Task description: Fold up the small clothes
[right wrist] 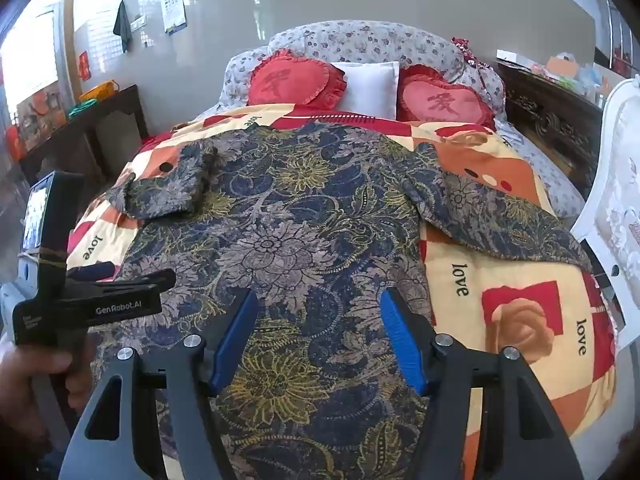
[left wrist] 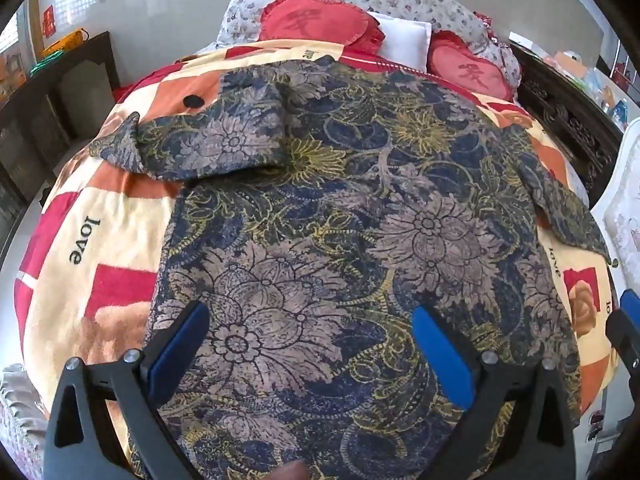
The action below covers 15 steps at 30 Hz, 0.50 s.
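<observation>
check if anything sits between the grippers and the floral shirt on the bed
Nothing visible does. The floral shirt lies spread flat on the blanket, and the open left gripper and right gripper hover directly over its lower part.

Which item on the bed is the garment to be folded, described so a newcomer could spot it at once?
Start at the bed, covered by a red, cream and orange blanket printed with "love". Spread flat on it lies a short-sleeved floral shirt, collar toward the pillows. Its dark blue cloth with grey and yellow flowers is the only dark fabric there, unlike the red heart cushions and white pillow behind.
</observation>
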Each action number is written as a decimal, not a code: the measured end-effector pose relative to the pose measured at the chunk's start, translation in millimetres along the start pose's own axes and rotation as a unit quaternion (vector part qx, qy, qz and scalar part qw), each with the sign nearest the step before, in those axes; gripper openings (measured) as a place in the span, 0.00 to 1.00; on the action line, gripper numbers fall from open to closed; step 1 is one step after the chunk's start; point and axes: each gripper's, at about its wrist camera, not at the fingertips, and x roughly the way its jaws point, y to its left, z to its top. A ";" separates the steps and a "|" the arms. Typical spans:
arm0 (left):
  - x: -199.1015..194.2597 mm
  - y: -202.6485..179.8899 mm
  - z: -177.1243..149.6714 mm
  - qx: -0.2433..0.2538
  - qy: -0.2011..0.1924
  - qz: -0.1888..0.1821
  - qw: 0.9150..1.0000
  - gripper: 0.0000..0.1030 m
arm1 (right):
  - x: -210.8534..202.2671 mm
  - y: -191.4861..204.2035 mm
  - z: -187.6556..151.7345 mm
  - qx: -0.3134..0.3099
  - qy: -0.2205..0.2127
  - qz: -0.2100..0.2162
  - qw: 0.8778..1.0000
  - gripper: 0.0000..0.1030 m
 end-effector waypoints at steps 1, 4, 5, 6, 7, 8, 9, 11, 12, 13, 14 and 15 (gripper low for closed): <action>1.7 0.9 -0.8 -0.003 0.001 -0.002 1.000 1.00 | -1.0 0.3 -1.2 0.002 0.003 -0.003 1.000 0.75; 9.0 2.6 -2.6 -0.007 0.008 -0.002 1.000 1.00 | 11.1 4.7 0.6 0.010 0.052 0.002 0.999 0.75; 11.4 3.4 -3.9 -0.007 0.011 -0.003 1.000 1.00 | 16.5 5.4 -0.9 0.010 0.059 0.005 0.998 0.75; 12.4 4.4 -5.0 -0.008 0.012 -0.004 1.000 1.00 | 19.3 7.5 -1.8 0.010 0.063 0.010 0.998 0.75; 14.5 5.8 -6.5 -0.010 0.014 -0.003 1.000 1.00 | 20.5 4.4 -3.6 0.015 0.059 0.018 0.998 0.75; 16.3 7.4 -7.5 -0.014 0.016 -0.003 1.000 1.00 | 22.2 5.7 -4.4 0.012 0.062 0.018 0.998 0.75; 17.9 8.9 -8.9 -0.017 0.018 -0.004 1.000 1.00 | 24.8 7.7 -4.7 0.009 0.062 0.014 0.998 0.75; 22.5 11.5 -11.3 -0.021 0.023 -0.005 1.000 1.00 | 27.0 12.0 -5.7 -0.001 0.066 0.012 0.998 0.75; 23.8 12.8 -11.4 -0.022 0.025 -0.006 0.999 1.00 | 28.8 13.1 -5.6 -0.003 0.069 0.012 0.998 0.75; 25.6 14.0 -11.9 -0.024 0.027 -0.007 0.999 1.00 | 30.9 15.1 -5.5 -0.005 0.071 0.012 0.997 0.75; 27.4 14.7 -12.8 -0.025 0.029 -0.007 0.999 1.00 | 32.0 15.9 -5.4 -0.006 0.071 0.012 0.997 0.75; 28.7 15.1 -13.4 -0.026 0.031 -0.007 0.999 1.00 | 33.1 17.4 -5.3 -0.008 0.072 0.013 0.997 0.75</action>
